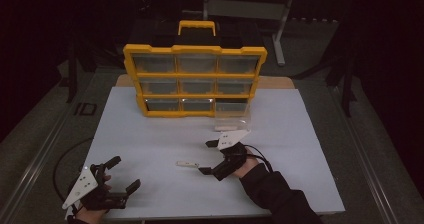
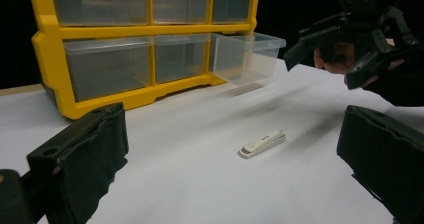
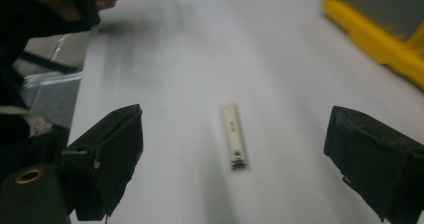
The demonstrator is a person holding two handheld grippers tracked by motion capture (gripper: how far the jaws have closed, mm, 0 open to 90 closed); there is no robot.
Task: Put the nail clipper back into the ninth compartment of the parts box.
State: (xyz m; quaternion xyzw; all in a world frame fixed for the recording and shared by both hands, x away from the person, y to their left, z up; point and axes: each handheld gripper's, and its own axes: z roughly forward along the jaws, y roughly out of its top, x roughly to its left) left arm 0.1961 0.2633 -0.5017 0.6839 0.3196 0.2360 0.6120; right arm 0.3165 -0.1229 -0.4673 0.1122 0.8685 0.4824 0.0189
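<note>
A small cream, flat stick-shaped item (image 1: 187, 164) (image 2: 262, 143) (image 3: 233, 134) lies on the white table top (image 1: 150, 134). My right gripper (image 1: 206, 157) (image 3: 235, 159) hovers open just right of it, jaws wide on either side of it in the right gripper view. My left gripper (image 1: 126, 173) (image 2: 235, 169) is open near the table's front left corner, pointing toward the item. A yellow drawer cabinet (image 1: 195, 79) (image 2: 125, 34) stands at the back; its bottom right clear drawer (image 1: 231, 115) (image 2: 247, 56) is pulled out. Another small pale piece (image 1: 226, 128) lies in front of that drawer.
The right gripper (image 2: 345, 54) and hand show in the left gripper view, beyond the item. Dark floor and metal frame legs (image 1: 280, 29) surround the table. Bare white surface lies between both grippers and the cabinet.
</note>
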